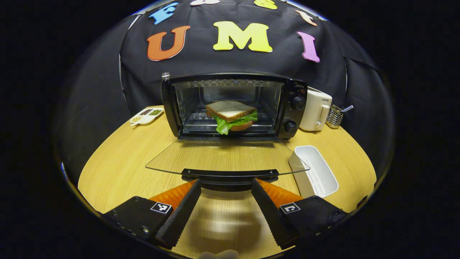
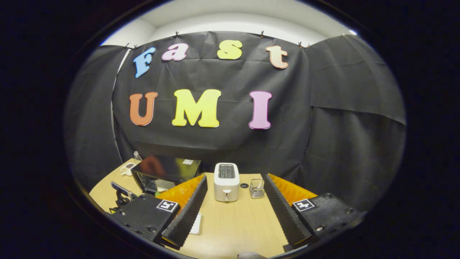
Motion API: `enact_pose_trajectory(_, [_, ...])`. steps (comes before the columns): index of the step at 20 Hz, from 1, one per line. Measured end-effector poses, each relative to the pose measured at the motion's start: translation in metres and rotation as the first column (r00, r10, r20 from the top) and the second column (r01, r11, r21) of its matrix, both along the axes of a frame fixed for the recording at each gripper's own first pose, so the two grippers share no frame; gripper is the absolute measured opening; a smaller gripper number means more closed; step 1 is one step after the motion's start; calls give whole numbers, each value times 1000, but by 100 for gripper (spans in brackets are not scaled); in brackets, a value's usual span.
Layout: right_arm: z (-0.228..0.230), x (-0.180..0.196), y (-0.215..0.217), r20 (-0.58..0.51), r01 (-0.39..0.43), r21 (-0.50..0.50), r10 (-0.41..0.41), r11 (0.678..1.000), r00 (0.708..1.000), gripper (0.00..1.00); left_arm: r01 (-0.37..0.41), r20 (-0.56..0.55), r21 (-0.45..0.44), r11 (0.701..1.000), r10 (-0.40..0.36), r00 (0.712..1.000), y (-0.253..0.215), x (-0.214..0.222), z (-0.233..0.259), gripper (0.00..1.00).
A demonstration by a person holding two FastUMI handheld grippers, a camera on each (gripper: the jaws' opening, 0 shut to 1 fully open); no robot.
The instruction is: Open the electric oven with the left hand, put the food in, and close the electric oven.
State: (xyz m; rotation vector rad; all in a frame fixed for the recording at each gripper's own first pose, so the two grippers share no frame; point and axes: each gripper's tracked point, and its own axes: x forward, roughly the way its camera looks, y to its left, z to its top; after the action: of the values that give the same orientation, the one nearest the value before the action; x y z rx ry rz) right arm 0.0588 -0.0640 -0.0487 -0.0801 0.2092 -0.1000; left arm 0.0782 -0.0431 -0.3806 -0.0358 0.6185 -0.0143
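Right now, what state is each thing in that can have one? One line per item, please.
Oven: open.
Glass door: folded down flat, handle toward the camera.
Sandwich: inside the oven on the rack.
Left tool: open, fingers either side of the door handle, not pressing it.
Right tool: open, holding nothing.
White bin: empty.
Toaster: slots empty.
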Motion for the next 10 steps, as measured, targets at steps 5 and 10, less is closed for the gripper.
enact_pose_trajectory(5, [-2, 3, 0, -1, -1, 16, 1, 1000, 1000, 91, 10, 37, 1, 1000, -10, 999, -3, 9, 20, 94])
enact_pose_trajectory(10, [-1, 7, -3, 2, 2, 14, -2, 1000, 1000, 100, 24, 72, 0, 1000, -24, 997, -5, 19, 35, 93])
